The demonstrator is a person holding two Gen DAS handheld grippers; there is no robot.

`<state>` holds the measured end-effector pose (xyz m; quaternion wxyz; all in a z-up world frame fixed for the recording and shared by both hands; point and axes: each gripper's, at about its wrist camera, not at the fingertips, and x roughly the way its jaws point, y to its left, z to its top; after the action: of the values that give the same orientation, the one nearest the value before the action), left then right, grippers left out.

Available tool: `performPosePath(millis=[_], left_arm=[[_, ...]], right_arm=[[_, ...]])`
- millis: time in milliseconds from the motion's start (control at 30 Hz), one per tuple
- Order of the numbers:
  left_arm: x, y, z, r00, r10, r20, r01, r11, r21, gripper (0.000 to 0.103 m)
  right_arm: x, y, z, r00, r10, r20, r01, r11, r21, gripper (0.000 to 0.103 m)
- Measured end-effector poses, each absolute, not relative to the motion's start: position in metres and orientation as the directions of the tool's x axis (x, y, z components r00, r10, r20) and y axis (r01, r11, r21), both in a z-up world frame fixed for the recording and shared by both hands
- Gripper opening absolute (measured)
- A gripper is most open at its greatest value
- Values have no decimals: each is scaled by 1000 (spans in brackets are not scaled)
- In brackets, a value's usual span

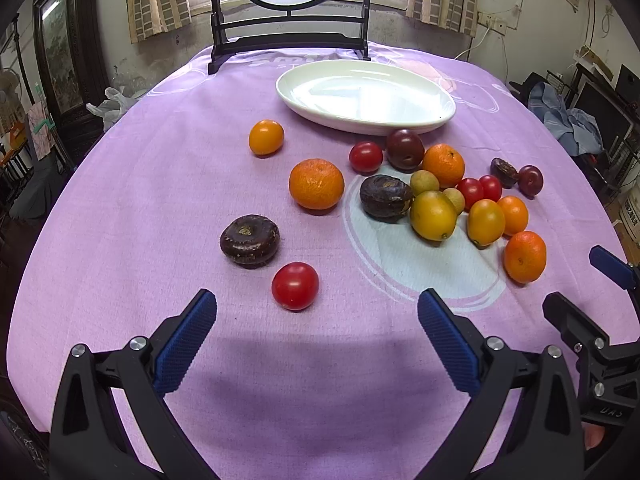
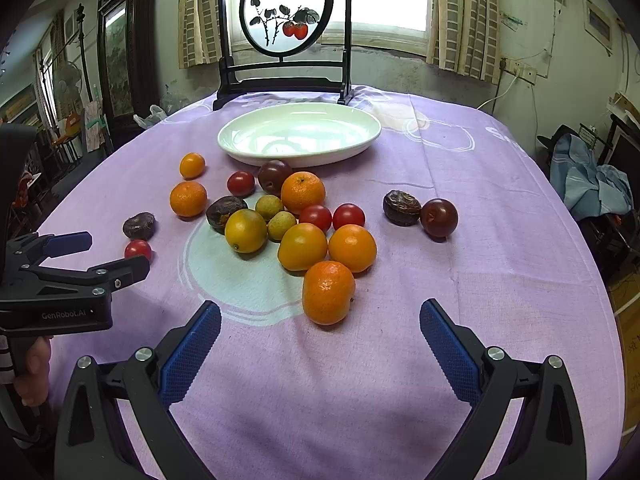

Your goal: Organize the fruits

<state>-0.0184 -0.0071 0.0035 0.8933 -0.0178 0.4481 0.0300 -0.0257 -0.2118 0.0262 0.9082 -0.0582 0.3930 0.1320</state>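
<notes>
Several fruits lie loose on the purple tablecloth [image 1: 160,184]: tangerines, cherry tomatoes, plums, kumquats and dark water chestnuts. A white oval plate [image 1: 400,120] stands empty behind them; it also shows in the right wrist view [image 2: 240,148]. My left gripper [image 1: 316,316] is open and empty, just short of a red tomato [image 1: 295,286] and a dark chestnut [image 1: 250,241]. My right gripper [image 2: 320,324] is open and empty, just short of a tangerine [image 2: 328,292]. The left gripper also shows at the left edge of the right wrist view [image 2: 104,256].
A black-framed round painted screen [image 2: 286,12] stands at the table's far edge behind the plate. Chairs, clothes and boxes crowd the room to the right [image 2: 592,176]. The cloth's front edge lies under the grippers.
</notes>
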Motion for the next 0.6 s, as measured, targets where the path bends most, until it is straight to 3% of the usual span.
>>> performPosePath(millis=[600], left_arm=[[-20,7,-17,537,44,-842,-98,995,-11,99]], right_arm=[[-31,-214,16,638,208,-741,-297,955,12,100]])
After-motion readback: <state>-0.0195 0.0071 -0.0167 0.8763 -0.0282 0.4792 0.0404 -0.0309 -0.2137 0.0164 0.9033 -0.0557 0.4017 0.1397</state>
